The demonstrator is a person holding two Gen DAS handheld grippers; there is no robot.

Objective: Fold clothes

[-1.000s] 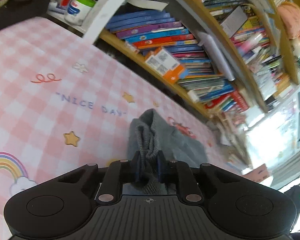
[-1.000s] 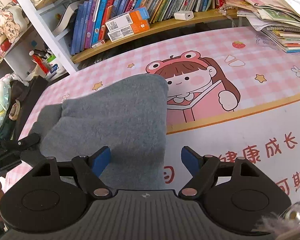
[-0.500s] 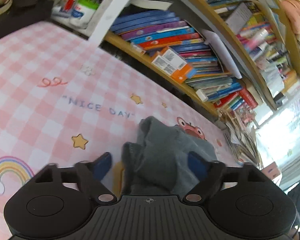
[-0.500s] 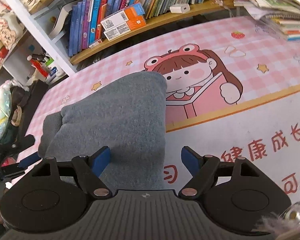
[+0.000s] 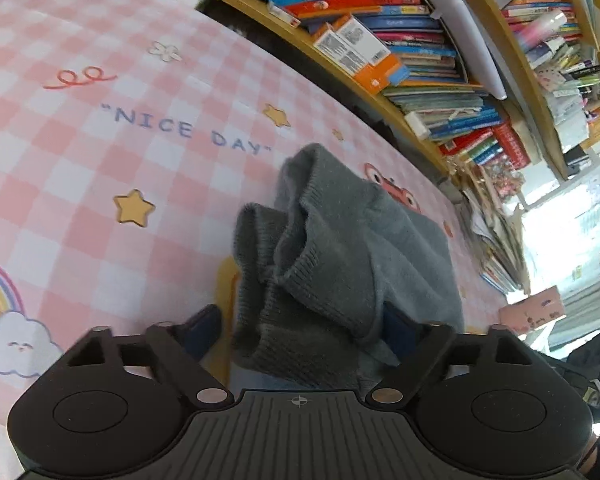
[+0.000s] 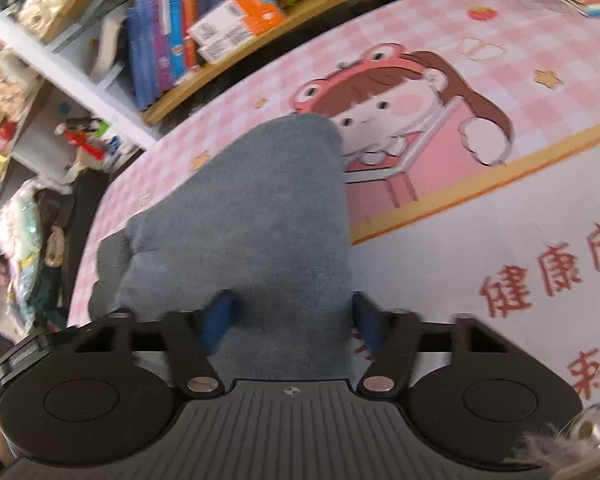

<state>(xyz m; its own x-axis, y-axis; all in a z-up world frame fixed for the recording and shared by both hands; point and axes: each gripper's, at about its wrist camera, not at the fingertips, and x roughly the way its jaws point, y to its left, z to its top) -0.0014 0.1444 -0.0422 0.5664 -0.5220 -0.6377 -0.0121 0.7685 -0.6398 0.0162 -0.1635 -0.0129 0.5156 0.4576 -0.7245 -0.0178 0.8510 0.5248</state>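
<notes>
1. A grey knitted sweater [image 5: 340, 248] lies bundled on a pink checked surface [image 5: 80, 152] printed with stars, a rainbow and the words "NICE DAY".
2. The left gripper [image 5: 300, 330] hangs over the sweater's ribbed edge. Its blue fingers [image 5: 204, 328] stand apart on either side of the folds and have just been closing, with the knit between them; whether they press it I cannot tell.
3. The right gripper [image 6: 290, 320] straddles the sweater's [image 6: 252, 220] near end. Its fingers [image 6: 218, 316] have just been closing around the cloth.
4. Bookshelves [image 5: 400, 40] crammed with colourful books run behind the surface.
</notes>
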